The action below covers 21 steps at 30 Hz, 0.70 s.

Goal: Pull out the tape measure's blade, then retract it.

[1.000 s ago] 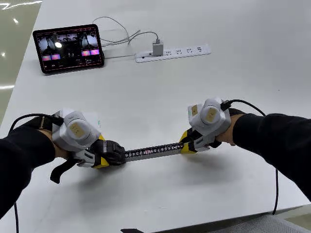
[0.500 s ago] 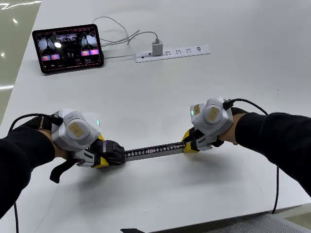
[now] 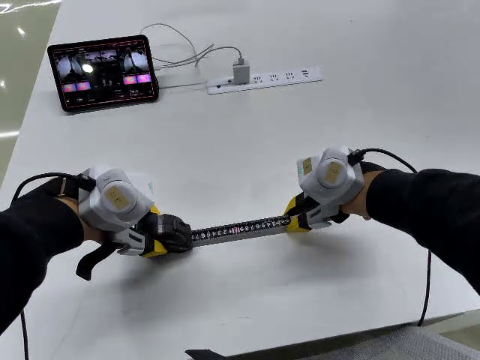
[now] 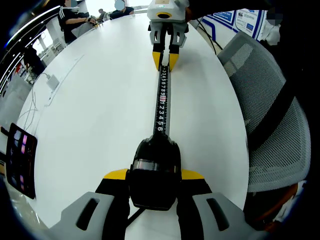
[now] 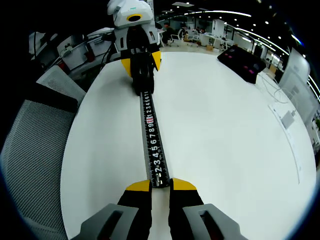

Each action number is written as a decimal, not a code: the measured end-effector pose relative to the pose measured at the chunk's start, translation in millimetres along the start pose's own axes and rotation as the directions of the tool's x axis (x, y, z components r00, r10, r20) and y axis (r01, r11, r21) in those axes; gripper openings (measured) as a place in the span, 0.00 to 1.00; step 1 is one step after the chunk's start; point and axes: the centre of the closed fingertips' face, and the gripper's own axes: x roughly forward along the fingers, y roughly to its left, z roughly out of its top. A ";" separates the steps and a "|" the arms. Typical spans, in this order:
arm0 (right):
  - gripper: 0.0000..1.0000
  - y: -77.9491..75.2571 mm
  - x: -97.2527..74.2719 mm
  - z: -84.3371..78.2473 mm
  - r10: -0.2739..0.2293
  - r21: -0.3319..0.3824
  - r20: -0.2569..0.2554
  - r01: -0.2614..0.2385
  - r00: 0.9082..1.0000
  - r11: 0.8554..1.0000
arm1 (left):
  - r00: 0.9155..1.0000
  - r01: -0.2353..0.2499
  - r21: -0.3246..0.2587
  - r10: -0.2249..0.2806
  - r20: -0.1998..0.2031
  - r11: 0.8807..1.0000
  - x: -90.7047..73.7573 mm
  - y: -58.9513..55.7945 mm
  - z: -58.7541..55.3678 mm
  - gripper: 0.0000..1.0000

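White workbench top [image 3: 247,112] under everything, seen from above in the head view. Nearest, at the left: left gripper [image 3: 161,238], held in a dark-sleeved hand, jaws pressed against the two sides of the black tape measure case [image 3: 174,232], yellow jaw tips flanking it. Same grip in the left gripper view: case [image 4: 155,167] wedged between the left gripper's [image 4: 154,174] jaws, its mouth pointing away from the camera. Running rightward out of the case: dark blade [image 3: 238,229] with white numerals, drawn out straight and low over the tabletop, bridging the gap between the two tools. At its far end: right gripper [image 3: 294,219], jaws nearly closed, pinching the blade's free end between yellow tips. Confirmed in the right gripper view: blade [image 5: 152,140] starting between the right gripper's [image 5: 160,186] jaws and stretching ahead to the case [image 5: 142,77] in the left gripper [image 5: 141,62]. Mirrored in the left gripper view: blade [image 4: 162,102] leading up to the right gripper [image 4: 166,57]. Beside the table edge: grey mesh chair [image 4: 270,115]. Farther back on the tabletop, well apart from the tape: white power strip [image 3: 274,78] with a charger [image 3: 241,73] plugged in, then a lit tablet [image 3: 103,72] at the far left, with white cables between them.
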 end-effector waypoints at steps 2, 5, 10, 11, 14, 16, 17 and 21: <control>0.07 -0.1 -0.6 -0.8 0.000 0.002 -0.001 0.000 1.000 1.000 | 1.000 0.000 0.000 0.000 0.001 1.000 0.0 0.1 0.0 0.30; 0.07 -0.6 -1.8 -2.6 0.000 0.014 -0.002 0.000 1.000 1.000 | 1.000 0.000 0.000 0.000 -0.001 1.000 0.1 0.0 0.1 0.30; 0.07 0.1 -2.8 -4.6 -0.003 -0.001 -0.001 0.003 1.000 1.000 | 1.000 -0.001 -0.002 0.001 -0.001 1.000 0.1 -0.3 0.2 0.30; 0.07 -0.4 -2.9 -4.7 -0.003 -0.003 0.000 0.003 1.000 1.000 | 1.000 -0.001 -0.003 0.001 -0.001 1.000 0.1 -0.3 0.3 0.30; 0.07 -0.7 -3.7 -5.0 -0.003 -0.001 -0.001 0.003 1.000 1.000 | 1.000 -0.002 -0.003 0.002 -0.002 1.000 0.2 -0.1 0.4 0.30; 0.07 -0.8 -4.5 -5.8 -0.003 -0.003 -0.003 0.003 1.000 1.000 | 1.000 -0.002 -0.001 0.002 -0.002 1.000 0.2 -0.2 0.6 0.30; 0.07 -1.2 -5.2 -7.0 -0.003 -0.001 -0.003 0.003 1.000 1.000 | 1.000 -0.002 -0.001 0.002 -0.003 1.000 0.1 -0.4 0.7 0.30; 0.07 -1.6 -6.6 -9.2 -0.005 0.007 -0.004 0.005 1.000 1.000 | 1.000 -0.004 -0.001 0.004 -0.004 1.000 -0.2 -1.1 0.8 0.30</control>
